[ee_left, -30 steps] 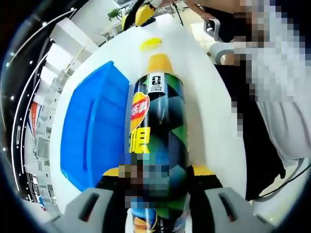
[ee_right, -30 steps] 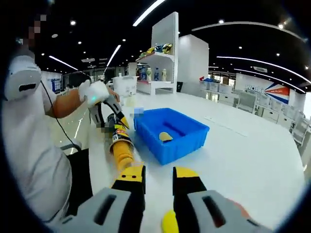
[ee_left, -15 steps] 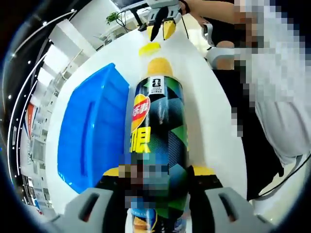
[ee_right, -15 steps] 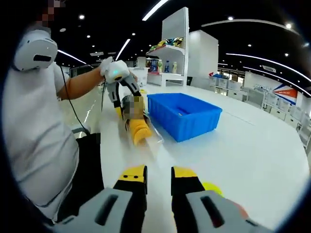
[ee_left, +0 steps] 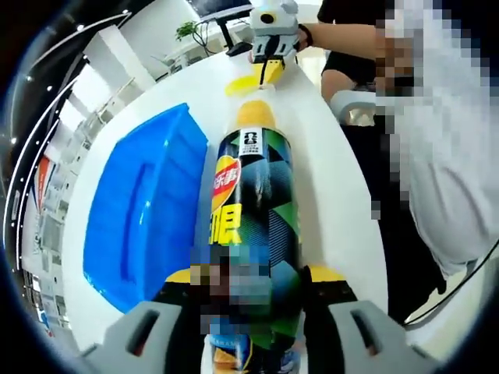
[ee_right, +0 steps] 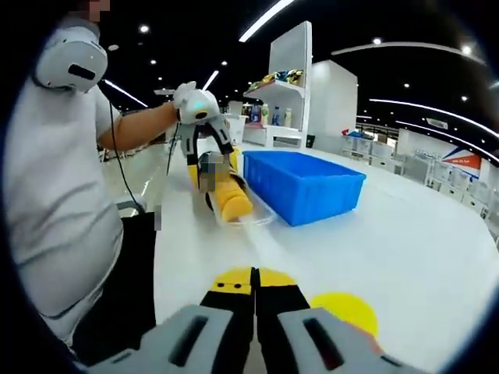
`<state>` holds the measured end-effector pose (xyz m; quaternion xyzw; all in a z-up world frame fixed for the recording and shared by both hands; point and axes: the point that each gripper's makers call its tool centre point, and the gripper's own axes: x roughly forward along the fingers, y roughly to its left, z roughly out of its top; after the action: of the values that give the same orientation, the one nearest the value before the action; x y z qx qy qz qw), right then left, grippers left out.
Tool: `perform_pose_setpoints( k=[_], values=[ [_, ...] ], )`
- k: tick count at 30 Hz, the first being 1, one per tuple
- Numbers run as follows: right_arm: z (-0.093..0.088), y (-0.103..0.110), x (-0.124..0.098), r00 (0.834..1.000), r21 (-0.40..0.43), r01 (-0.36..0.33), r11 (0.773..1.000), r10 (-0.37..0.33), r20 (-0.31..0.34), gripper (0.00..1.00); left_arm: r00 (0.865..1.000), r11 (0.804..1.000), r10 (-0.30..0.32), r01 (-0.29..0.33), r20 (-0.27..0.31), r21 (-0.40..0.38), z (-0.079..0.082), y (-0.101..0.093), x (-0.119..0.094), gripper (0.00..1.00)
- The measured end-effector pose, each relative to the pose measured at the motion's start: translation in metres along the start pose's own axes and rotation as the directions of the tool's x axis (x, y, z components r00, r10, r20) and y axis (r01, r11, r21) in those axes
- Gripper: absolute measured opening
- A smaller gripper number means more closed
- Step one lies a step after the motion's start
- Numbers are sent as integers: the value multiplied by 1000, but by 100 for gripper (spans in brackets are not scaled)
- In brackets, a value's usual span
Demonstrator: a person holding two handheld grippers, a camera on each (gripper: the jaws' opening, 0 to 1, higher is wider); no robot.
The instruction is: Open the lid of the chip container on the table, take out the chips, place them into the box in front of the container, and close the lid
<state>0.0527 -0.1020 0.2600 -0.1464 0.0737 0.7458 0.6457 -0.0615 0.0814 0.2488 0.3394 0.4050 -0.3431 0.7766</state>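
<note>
- White desk (ee_right: 437, 257) in a large lit hall carries a blue box (ee_left: 144, 210).
- Chip container (ee_left: 253, 234) lies on its side just beside the box, clamped between the left gripper (ee_left: 249, 284) jaws; a yellow chip stack (ee_right: 231, 204) protrudes from its mouth.
- Right gripper (ee_right: 253, 282) jaws pressed together, empty, near the yellow lid (ee_right: 343, 310) on the desk.

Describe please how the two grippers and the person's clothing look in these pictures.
Each gripper has grey moulded bodies ending in black jaws with yellow tips: the left gripper and the right gripper. Seen from the right gripper view, the left gripper carries a white rounded housing on top. The person wears a light striped short-sleeved shirt, dark trousers and a dark wristband. A thin dark cable hangs by the arm.
</note>
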Motion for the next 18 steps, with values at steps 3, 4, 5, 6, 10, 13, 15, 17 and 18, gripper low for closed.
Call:
perform_pose_setpoints(
  k=[3, 4, 5, 6, 10, 13, 15, 17, 18],
  values=[
    [4, 1, 5, 1000, 3, -13, 1000, 13, 26, 1, 1000, 1000, -6, 6, 3, -3, 0, -1, 0, 49],
    [7, 1, 6, 999, 4, -24, 1000, 24, 43, 1, 1000, 1000, -6, 6, 2, -4, 0, -1, 0, 49],
    [9, 1, 7, 998, 9, -31, 999, 30, 56, 1, 1000, 1000, -8, 8, 2, -4, 0, -2, 0, 49],
    [12, 1, 8, 996, 17, -41, 999, 39, 74, 1, 1000, 1000, -10, 10, 2, -5, 0, -2, 0, 49],
    [16, 1, 11, 993, 29, -57, 998, 54, 101, 1, 1000, 1000, -13, 13, 6, -7, 1, -2, 0, 49],
    [16, 0, 14, 992, 45, -66, 997, 61, 109, 1, 1000, 1000, -13, 13, 12, -6, 1, -2, 0, 49],
    [17, 1, 17, 990, 61, -79, 995, 71, 120, 1, 1000, 1000, -13, 13, 15, -4, 1, -2, 0, 49],
    [17, 3, 21, 989, 61, -89, 994, 82, 121, 1, 1000, 1000, -17, 17, 21, -6, 2, -2, -1, 49],
    [18, 3, 22, 988, 62, -95, 994, 87, 126, 1, 999, 1000, -22, 22, 25, -7, 2, -3, 0, 49]
  ],
)
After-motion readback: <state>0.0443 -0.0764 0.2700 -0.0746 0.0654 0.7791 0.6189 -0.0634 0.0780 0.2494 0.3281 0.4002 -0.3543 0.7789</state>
